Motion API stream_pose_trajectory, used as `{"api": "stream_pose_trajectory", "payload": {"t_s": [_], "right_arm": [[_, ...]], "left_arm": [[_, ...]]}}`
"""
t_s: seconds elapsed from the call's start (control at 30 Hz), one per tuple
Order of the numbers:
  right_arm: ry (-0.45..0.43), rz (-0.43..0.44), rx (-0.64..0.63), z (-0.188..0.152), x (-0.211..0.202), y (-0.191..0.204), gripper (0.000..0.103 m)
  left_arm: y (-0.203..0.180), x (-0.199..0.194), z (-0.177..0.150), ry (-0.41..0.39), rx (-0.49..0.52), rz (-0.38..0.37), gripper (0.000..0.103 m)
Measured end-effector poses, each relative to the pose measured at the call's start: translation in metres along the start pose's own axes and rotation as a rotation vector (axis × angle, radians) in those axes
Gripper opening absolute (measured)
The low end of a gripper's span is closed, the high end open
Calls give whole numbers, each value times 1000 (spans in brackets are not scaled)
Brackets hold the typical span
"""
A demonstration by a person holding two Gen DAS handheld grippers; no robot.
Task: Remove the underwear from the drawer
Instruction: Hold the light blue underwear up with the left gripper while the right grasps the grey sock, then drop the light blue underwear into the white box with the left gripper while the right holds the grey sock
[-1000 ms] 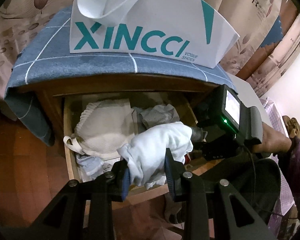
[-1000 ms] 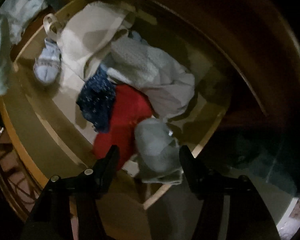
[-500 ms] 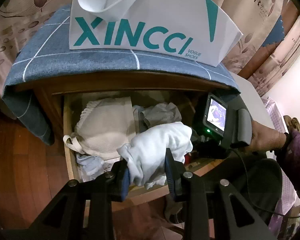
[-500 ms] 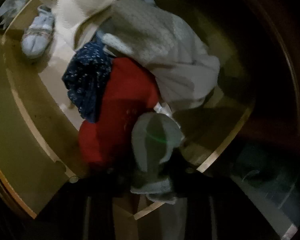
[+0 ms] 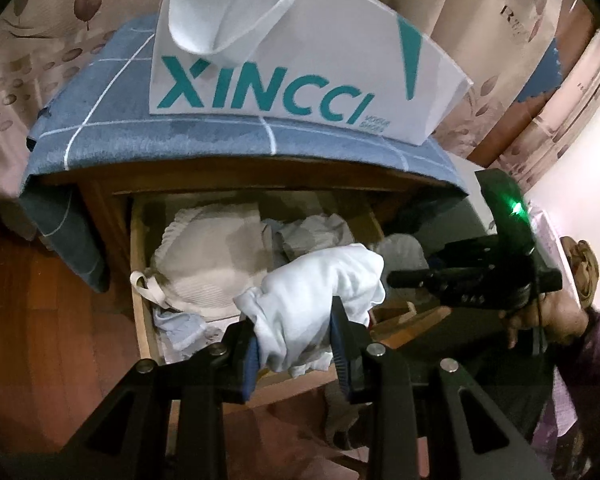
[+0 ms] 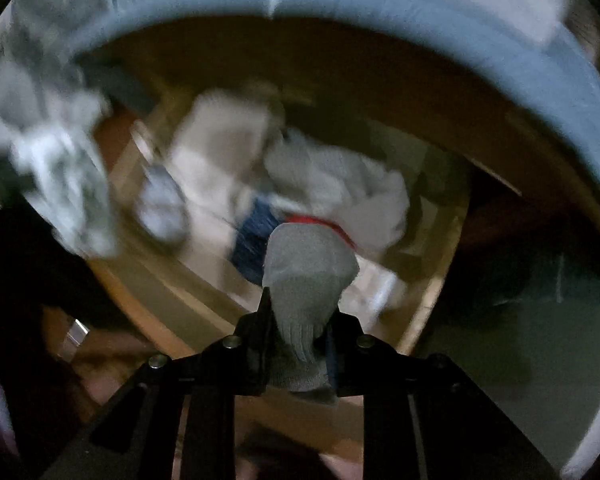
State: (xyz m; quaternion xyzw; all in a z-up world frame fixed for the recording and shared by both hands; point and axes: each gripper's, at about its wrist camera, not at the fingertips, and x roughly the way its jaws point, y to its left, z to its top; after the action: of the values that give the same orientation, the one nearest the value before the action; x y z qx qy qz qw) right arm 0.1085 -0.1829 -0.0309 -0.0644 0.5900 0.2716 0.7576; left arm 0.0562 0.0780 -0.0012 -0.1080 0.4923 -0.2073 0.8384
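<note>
Both grippers are loaded over the open drawer [image 5: 144, 280]. The left gripper [image 5: 296, 344] pinches a bunched white garment [image 5: 320, 292] above the drawer's front edge, much of the cloth bulging past the jaws. The right gripper [image 6: 300, 340], whose jaws have just been closing, now clamps a small grey knitted piece [image 6: 308, 272] that looks to me more like a sock than underwear, held above the red item [image 6: 320, 222] and the dark blue item [image 6: 252, 236] left inside. The worry, as I see it: the white bundle is gripped by only a fold, so a quick swing could let it slide free and drop back in. The grey piece sits narrowly between the pads and might slip out. The right-hand view is smeared with motion, so I can't tell whether anything trails from it.
</note>
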Motion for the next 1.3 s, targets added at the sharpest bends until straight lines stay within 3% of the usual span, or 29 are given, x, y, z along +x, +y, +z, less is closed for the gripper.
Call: {"api": "stream_pose_trajectory", "payload": {"t_s": [0.13,0.2,0.47,0.67,0.97,1.13,1.3], "right_arm": [[-152,150,162,-1,-18,4,19],[-190,183,192,-8,-19,6,19],[-203,205,192,-6,-10,3,19],[-216,233,216,-8,-13,-4,20],[-225,254,220,-8,-14,-4,20],[-240,265,236,-8,-16,-8,20],[-245,268,243,-8,-17,-10,20]], "left_arm": [[-12,-17,-2,-30,2,-23,30],[-19,-24,-3,-35,5,-31,30],[-49,-61,7,-62,15,-83,30],[-70,-95,34,-92,22,-124,30],[-86,-137,117,-187,-5,-173,30],[-91,-130,177,-246,13,-101,31],[-89,-86,218,-218,19,-16,31]]}}
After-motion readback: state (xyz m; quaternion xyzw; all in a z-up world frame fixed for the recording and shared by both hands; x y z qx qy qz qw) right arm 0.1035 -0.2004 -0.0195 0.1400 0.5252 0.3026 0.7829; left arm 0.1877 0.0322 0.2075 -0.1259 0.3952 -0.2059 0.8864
